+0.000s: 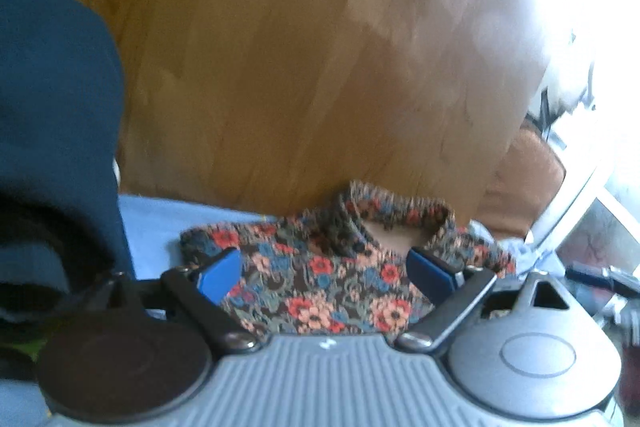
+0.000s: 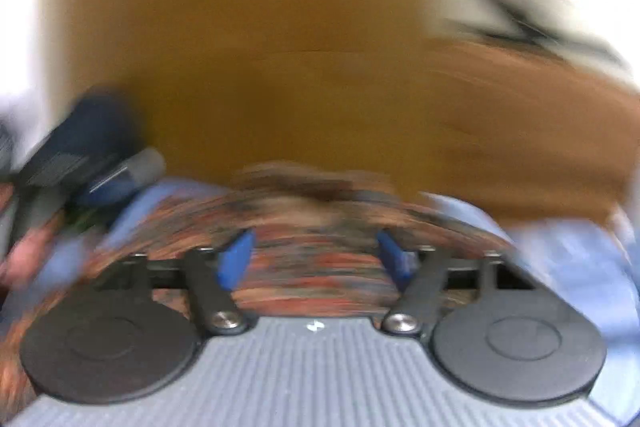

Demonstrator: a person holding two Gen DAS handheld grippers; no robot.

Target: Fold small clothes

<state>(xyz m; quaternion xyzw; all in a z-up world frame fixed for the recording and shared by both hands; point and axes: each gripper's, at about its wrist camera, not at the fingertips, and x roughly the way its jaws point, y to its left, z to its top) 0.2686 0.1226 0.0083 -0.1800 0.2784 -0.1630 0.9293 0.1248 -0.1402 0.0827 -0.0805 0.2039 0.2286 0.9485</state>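
A small floral garment (image 1: 320, 279) with a ribbed collar (image 1: 396, 207) lies flat on a light blue cloth (image 1: 160, 219). My left gripper (image 1: 326, 273) hangs just over it, jaws wide open; the blue pads (image 1: 222, 275) stand apart over the fabric and pinch nothing. The right wrist view is heavily motion-blurred. There the floral garment (image 2: 316, 227) shows as a smeared red and brown patch under my right gripper (image 2: 315, 259). That gripper is open too, its blue pads (image 2: 236, 259) well apart with no fabric caught between them.
A dark blue sleeve (image 1: 52, 107) fills the left of the left wrist view. Wooden floor (image 1: 280, 67) lies beyond the cloth, with a brown cushion (image 1: 520, 179) at the right. In the right wrist view a blurred dark blue and grey shape (image 2: 88, 155) sits at the left.
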